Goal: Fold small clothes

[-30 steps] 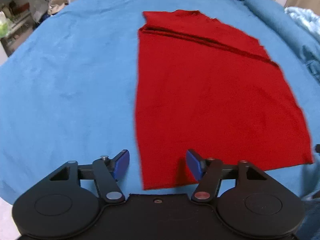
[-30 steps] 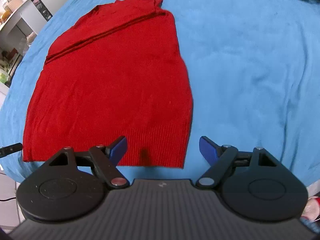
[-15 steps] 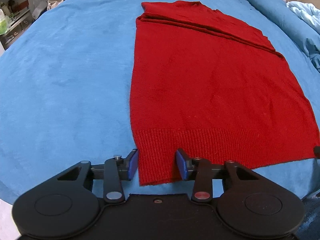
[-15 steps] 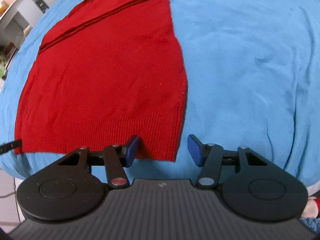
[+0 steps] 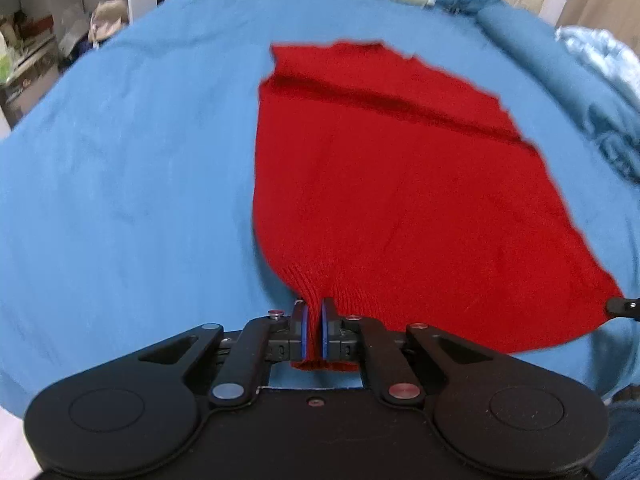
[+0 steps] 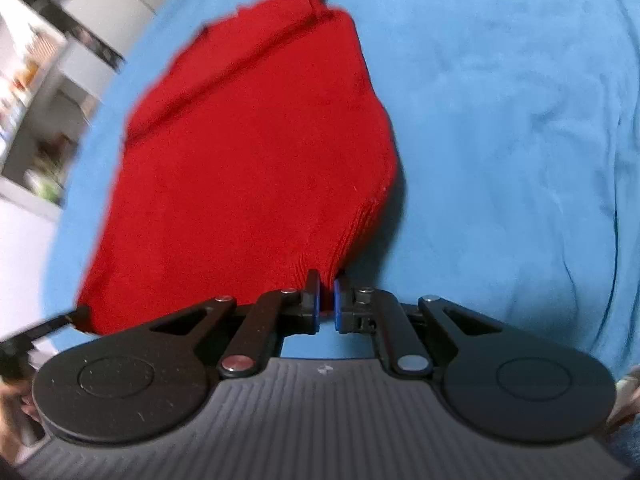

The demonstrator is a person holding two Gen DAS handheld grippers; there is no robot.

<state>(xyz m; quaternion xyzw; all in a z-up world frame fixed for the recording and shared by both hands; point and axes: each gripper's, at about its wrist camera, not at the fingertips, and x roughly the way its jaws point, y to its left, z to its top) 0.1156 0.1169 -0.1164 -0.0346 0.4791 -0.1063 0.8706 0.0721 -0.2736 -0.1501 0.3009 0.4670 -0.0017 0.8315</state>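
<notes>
Now sweater hem [image 5: 320, 300] between both tongs [image 5: 314, 330] [image 6: 327, 304]

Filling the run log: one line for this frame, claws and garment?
left claw: shut on red sweater hem corner | right claw: shut on other hem corner | hem lifting off blue bedspread

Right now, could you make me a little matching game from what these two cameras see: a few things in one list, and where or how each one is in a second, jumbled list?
Things:
1. left gripper
2. right gripper
3. red sweater
4. blue bedspread

Place or state:
A. lies under the garment, spread over the bed
B. shut on the ribbed hem at the garment's near left corner
C. far part flat, near hem pulled up at both corners
D. shut on the ribbed hem at the garment's near right corner

Pairs: 1-B, 2-D, 3-C, 4-A
</notes>
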